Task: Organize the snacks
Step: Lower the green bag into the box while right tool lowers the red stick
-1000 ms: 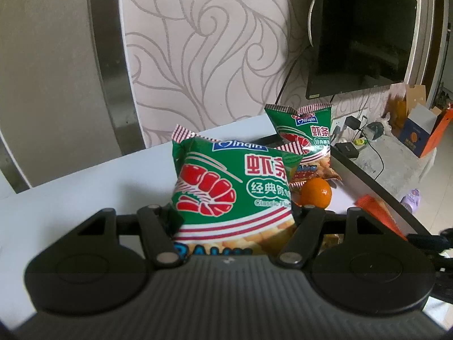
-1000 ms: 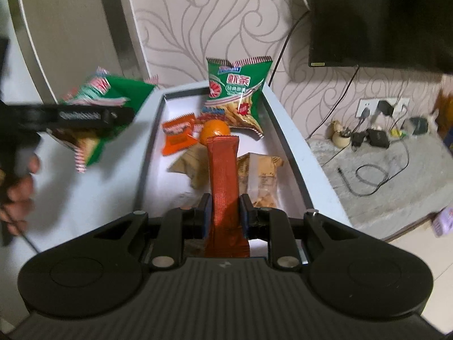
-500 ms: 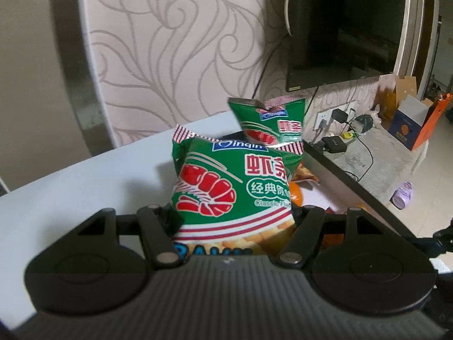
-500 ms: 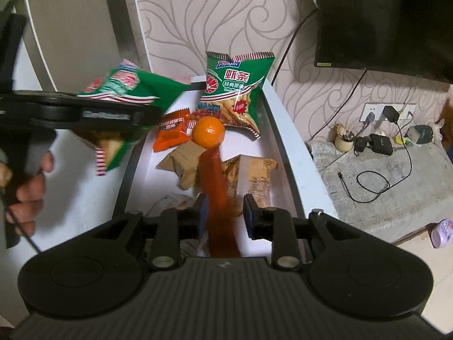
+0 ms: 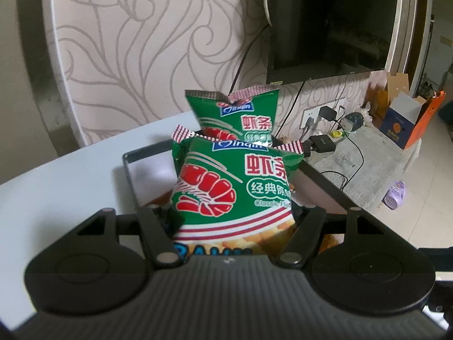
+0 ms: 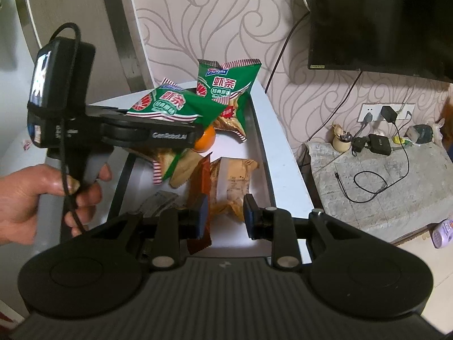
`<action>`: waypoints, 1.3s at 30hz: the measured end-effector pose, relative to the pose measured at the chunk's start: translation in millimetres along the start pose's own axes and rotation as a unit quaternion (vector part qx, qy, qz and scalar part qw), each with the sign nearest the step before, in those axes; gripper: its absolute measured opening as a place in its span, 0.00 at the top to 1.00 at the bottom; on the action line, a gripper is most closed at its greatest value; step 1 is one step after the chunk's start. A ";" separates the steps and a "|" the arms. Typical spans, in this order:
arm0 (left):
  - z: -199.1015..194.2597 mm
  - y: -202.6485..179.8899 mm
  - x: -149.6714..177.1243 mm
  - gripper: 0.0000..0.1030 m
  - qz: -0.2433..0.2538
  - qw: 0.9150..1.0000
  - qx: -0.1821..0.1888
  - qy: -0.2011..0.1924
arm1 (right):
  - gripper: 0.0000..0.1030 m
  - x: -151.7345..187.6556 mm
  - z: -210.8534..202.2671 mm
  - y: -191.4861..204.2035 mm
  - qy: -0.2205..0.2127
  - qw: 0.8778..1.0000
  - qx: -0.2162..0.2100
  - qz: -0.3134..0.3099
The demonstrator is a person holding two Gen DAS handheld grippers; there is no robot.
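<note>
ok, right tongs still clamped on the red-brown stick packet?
No, the right tongs are open; the red-brown stick packet lies loose in the tray, leaning against one finger.

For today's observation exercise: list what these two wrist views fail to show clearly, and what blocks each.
- Left wrist view: tray contents, hidden behind held shrimp-chip bag.
- Right wrist view: orange, half hidden by left gripper.
- Right wrist view: brown stick packet, lower end behind a finger.

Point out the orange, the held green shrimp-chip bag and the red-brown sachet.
orange [image 6: 206, 141], right wrist view, its visible right side.
held green shrimp-chip bag [image 5: 226, 189], left wrist view, printed front.
red-brown sachet [image 6: 204, 178], right wrist view, upper half.
</note>
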State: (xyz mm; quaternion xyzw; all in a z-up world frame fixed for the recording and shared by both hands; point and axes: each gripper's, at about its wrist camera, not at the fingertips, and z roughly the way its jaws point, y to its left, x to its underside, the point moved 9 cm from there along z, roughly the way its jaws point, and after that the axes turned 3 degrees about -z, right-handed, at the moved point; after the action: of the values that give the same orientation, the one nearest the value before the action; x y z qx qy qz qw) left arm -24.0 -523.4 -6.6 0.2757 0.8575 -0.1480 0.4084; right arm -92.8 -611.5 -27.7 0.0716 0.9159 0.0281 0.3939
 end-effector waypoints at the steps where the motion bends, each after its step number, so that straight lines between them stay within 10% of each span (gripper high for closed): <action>1: 1.0 -1.2 -1.1 0.31 0.001 1.000 0.001 -0.001 | 0.70 0.3 0.1 0.1 0.000 1.000 0.000 0.000; 39: 0.0 -11.0 -19.4 0.25 0.031 0.999 0.014 -0.028 | 0.70 -6.3 1.8 2.7 -0.004 1.000 -0.015 -0.005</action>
State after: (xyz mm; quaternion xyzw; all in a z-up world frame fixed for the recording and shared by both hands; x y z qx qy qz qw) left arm -20.5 -539.1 8.9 0.3037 0.8346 -0.1549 0.4328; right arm -86.9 -609.8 -24.1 0.0616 0.9141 0.0397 0.3988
